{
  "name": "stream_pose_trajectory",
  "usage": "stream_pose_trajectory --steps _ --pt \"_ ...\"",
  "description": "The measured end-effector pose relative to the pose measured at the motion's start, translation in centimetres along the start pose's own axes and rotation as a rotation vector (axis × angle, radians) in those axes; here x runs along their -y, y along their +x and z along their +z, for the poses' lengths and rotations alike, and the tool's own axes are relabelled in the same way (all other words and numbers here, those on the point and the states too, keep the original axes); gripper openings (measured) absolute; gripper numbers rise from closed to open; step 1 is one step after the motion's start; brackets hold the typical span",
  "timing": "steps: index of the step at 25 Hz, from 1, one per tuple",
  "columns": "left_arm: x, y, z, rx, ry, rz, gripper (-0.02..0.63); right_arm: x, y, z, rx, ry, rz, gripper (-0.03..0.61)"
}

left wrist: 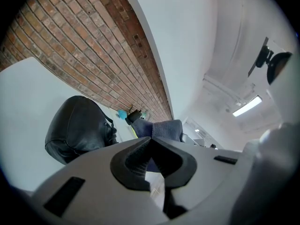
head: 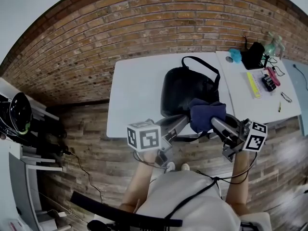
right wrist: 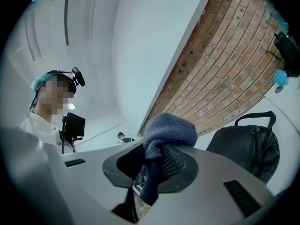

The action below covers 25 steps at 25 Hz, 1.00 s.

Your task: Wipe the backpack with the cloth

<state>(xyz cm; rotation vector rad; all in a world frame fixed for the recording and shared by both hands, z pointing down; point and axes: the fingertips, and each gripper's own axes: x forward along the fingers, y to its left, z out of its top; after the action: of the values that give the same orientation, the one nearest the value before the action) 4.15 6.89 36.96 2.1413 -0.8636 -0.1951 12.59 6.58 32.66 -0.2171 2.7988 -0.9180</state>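
A black backpack [head: 185,91] lies on the white table [head: 137,93], its handle toward the brick wall. In the head view my right gripper [head: 214,122] is shut on a dark blue cloth [head: 207,113], held bunched over the backpack's near right corner. The right gripper view shows the cloth [right wrist: 168,131] pinched between the jaws, with the backpack [right wrist: 248,146] to the lower right. My left gripper [head: 183,118] sits at the backpack's near edge, just left of the cloth. In its own view, that gripper [left wrist: 150,142] has its jaws shut with nothing between them. Beyond them are the backpack [left wrist: 77,128] and the cloth [left wrist: 164,128].
A second white table [head: 240,97] adjoins on the right, holding a small black bag [head: 253,55], a teal object [head: 235,55], a yellow ruler [head: 252,84] and small tools. A brick wall [head: 144,28] runs behind. Shelving [head: 19,129] stands at far left. A person [right wrist: 49,107] shows in the right gripper view.
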Motion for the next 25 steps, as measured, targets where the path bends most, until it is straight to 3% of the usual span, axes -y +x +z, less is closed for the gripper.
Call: stream_pose_trajectory --steps 25 --pt "0.45 -0.03 0.20 0.015 0.000 -0.009 0.003 0.15 0.86 -0.64 -0.078 -0.045 -0.038 0.074"
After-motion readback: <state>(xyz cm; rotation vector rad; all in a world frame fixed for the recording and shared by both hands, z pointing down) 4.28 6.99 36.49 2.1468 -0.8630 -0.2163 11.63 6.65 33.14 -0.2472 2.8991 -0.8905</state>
